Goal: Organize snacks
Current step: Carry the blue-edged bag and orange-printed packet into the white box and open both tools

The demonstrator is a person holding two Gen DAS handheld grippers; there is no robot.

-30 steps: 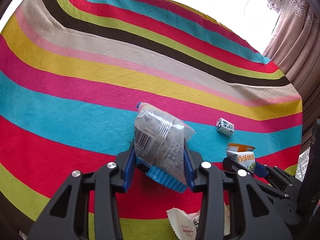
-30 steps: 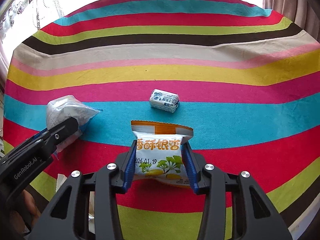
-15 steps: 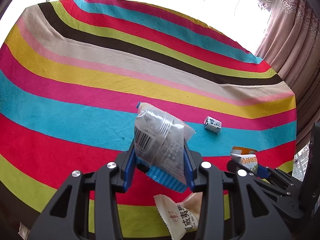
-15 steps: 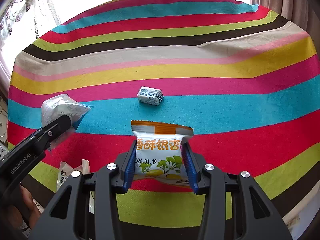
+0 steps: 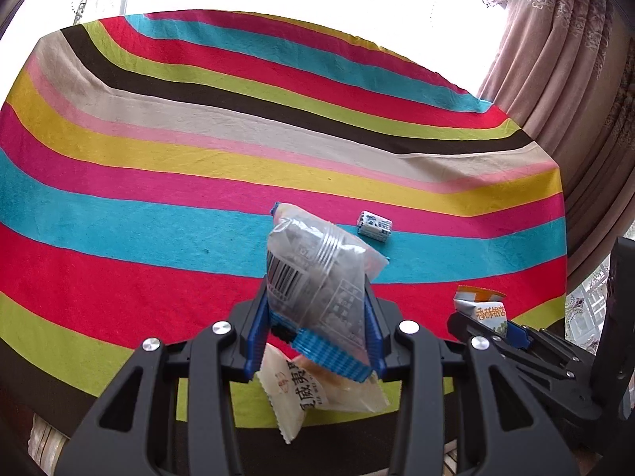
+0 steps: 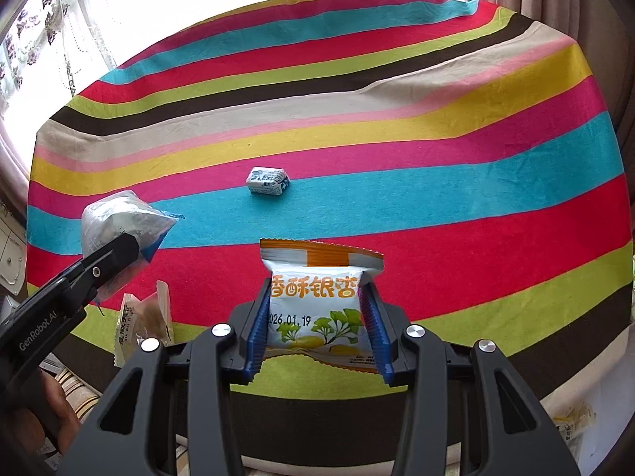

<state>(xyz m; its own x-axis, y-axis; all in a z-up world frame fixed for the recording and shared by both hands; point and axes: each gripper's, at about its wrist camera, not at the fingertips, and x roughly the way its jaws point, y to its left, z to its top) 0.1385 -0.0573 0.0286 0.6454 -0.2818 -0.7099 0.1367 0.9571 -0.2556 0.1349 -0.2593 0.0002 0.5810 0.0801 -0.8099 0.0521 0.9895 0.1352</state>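
My left gripper (image 5: 315, 341) is shut on a silver packet with a barcode and a blue crimped edge (image 5: 317, 277), held above the striped cloth. The same silver packet (image 6: 119, 218) shows at the left of the right wrist view, pinched by the left gripper (image 6: 119, 250). My right gripper (image 6: 317, 341) is shut on a white and orange snack packet with green leaves (image 6: 317, 305); that orange packet (image 5: 482, 309) appears at the right of the left wrist view. A pale pastry packet (image 5: 317, 392) lies on the cloth under the left gripper. A small blue-and-white packet (image 6: 268, 180) rests on the turquoise stripe.
The table is covered by a cloth of bright stripes (image 5: 158, 158) that hangs over the near edge. Curtains (image 5: 575, 79) hang close on the right of the left wrist view, and a bright window lies beyond the far edge. A person's hand (image 6: 24, 424) holds the left gripper.
Both grippers have drawn back toward the near edge and risen a little, packets still held. The small blue-and-white packet looks farther away, and the pastry packet has come fully into view.
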